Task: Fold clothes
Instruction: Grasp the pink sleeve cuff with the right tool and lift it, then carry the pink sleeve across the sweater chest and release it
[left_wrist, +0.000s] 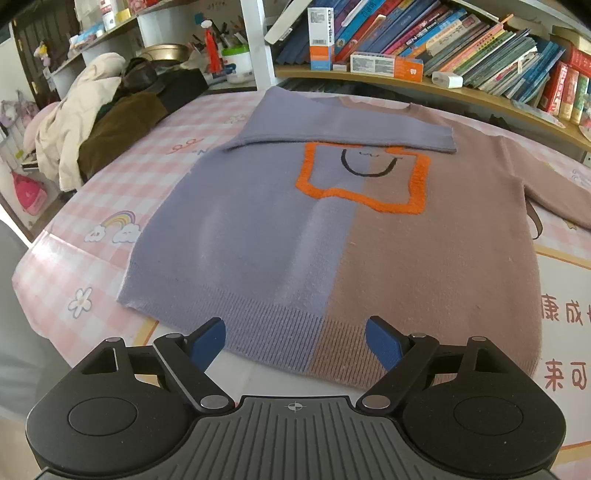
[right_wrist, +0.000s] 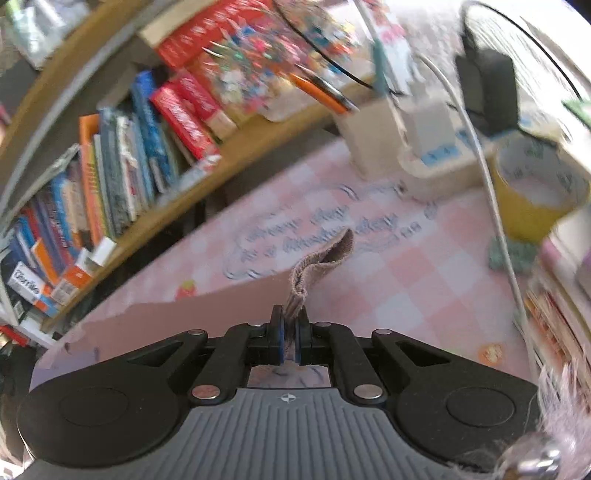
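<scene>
A knit sweater (left_wrist: 332, 236), lilac on its left half and brown on its right, with an orange square and a smile on the chest, lies flat on the pink checked tablecloth (left_wrist: 74, 266). Its lilac sleeve (left_wrist: 332, 129) is folded across the chest. Its brown sleeve (left_wrist: 546, 192) stretches out to the right. My left gripper (left_wrist: 295, 341) is open and empty, just above the ribbed hem. My right gripper (right_wrist: 290, 341) is shut on the brown sleeve's cuff (right_wrist: 317, 269), which sticks up between the pads above the cloth. The right wrist view is blurred.
A bookshelf (left_wrist: 443, 40) full of books runs along the far edge. A heap of clothes (left_wrist: 99, 122) lies at the far left. In the right wrist view a yellow tape roll (right_wrist: 532, 192), a white box (right_wrist: 406, 144) and a white cable (right_wrist: 495, 206) stand at the far right.
</scene>
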